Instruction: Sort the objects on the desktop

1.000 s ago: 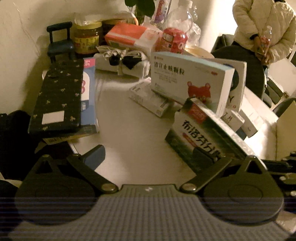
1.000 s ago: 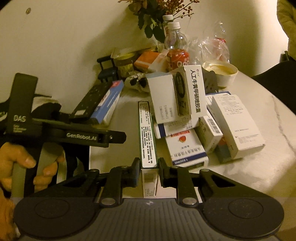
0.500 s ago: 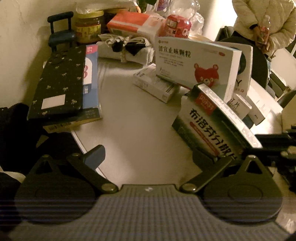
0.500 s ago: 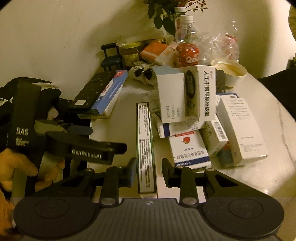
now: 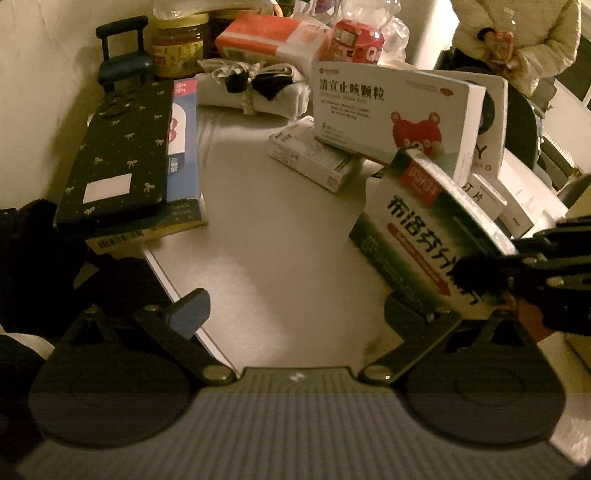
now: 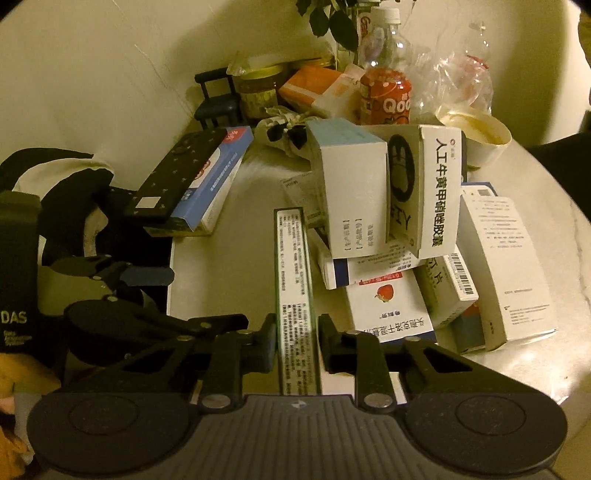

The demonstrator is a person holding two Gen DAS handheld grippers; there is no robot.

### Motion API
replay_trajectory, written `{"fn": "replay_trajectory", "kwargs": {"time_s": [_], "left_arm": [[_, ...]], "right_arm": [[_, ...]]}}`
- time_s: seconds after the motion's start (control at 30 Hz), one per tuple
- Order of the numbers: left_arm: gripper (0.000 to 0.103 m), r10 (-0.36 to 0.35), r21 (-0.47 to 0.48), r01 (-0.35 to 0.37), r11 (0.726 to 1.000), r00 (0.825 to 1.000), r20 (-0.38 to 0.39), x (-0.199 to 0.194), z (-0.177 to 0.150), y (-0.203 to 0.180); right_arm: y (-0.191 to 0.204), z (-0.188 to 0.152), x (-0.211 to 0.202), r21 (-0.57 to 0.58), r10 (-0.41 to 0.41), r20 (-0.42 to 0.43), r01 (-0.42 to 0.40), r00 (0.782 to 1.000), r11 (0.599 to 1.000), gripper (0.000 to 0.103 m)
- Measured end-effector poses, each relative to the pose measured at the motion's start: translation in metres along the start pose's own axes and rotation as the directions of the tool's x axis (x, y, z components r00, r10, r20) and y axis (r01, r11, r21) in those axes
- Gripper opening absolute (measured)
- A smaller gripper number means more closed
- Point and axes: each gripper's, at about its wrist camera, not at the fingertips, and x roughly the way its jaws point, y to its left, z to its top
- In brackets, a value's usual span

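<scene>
Dim yellowish indoor light is washing over everything here. A plain cream wall is running behind the round pale table, with a few scuff lines showing on the plaster. Off past the table's far side, a person in a pale quilted jacket is standing by a dark chair. Some leafy greenery is poking in at the top against the wall.

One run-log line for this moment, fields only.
right hand-held gripper: shut on green medicine box | left hand-held gripper: open, empty | box pile: unsorted on table
</scene>
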Motion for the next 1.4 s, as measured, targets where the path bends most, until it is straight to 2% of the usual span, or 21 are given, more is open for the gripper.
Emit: {"fn": "replay_trajectory", "kwargs": {"time_s": [0.27,0.6,1.1,1.4], "left_arm": [[0.102,-0.007,0.005,0.007,1.000,1.000,0.003,-0.001,-0.001,0.000],[0.102,-0.027,0.025,0.026,0.999,0.999,0.018,-0.007,-0.002,-0.009],[0.102,-0.078,0.101,0.074,0.992,0.997,0.027,-0.012,-0.001,-0.044],[0.103,-0.101,0.134,0.098,0.986,0.995,0.018,-0.011,-0.004,-0.062]], "right_arm": [[-0.003,-0.002,-0.009,0.023,0.010,0.021,-0.011,1.000,1.000,0.022],[-0.008,-0.009,-0.042,0.038,0.025,0.061,-0.028,0.998,0.999,0.022],[-0.025,-0.026,-0.092,0.082,-0.060,0.115,0.050,0.992,0.995,0.022],[-0.040,-0.031,-0.120,0.127,-0.113,0.160,0.093,0.981,0.988,0.022]]}}
